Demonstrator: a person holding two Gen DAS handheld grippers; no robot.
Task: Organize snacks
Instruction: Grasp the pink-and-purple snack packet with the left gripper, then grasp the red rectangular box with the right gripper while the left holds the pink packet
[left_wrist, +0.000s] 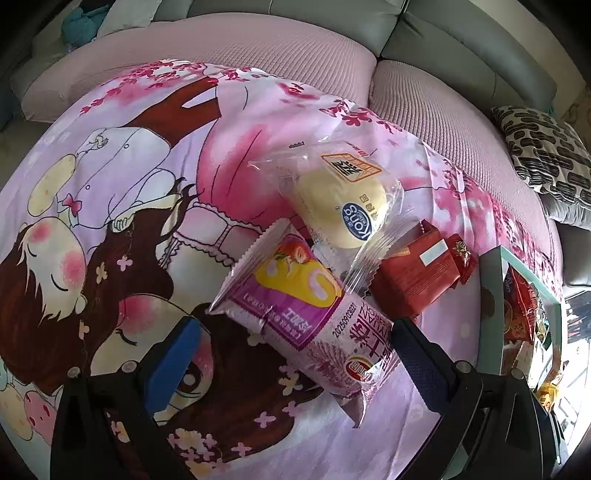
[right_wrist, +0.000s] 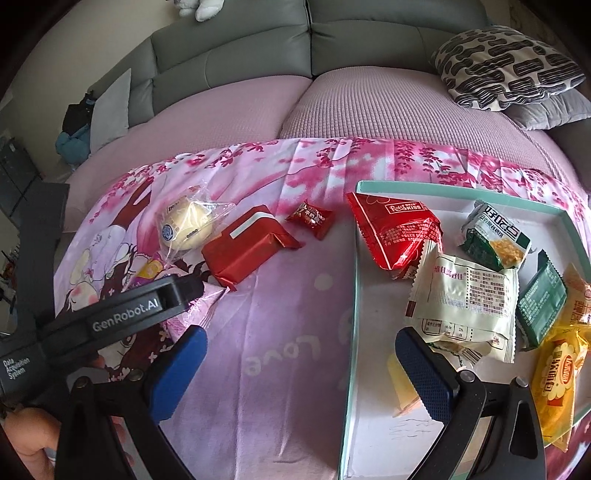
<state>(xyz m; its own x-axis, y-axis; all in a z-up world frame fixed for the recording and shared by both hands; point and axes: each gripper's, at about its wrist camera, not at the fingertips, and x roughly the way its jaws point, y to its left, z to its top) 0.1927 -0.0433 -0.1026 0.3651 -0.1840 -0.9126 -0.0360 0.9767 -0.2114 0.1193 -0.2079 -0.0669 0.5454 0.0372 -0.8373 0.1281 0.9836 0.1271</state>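
Left wrist: left tongs (left_wrist: 291, 345) spread around purple snack (left_wrist: 295, 310), seemingly not pinching; right tongs (right_wrist: 301, 356) spread.

The left claw (left_wrist: 295, 343) stands wide open around the purple cake packet (left_wrist: 295, 314), which lies on the pink cartoon cloth (left_wrist: 110, 221) beside a clear-wrapped bun (left_wrist: 343, 206).

A pink cartoon-print cloth (right_wrist: 280, 325) with cherry blossoms covers the tabletop. On it lie a purple-and-yellow snack packet (left_wrist: 295, 314), a clear-wrapped pale yellow bun (left_wrist: 343, 206) and a plain red foil packet (right_wrist: 247, 247). The shallow white box (right_wrist: 373, 369) has a mint-green rim. A black-and-white patterned cushion (right_wrist: 509, 66) rests on the grey sofa (right_wrist: 258, 48).
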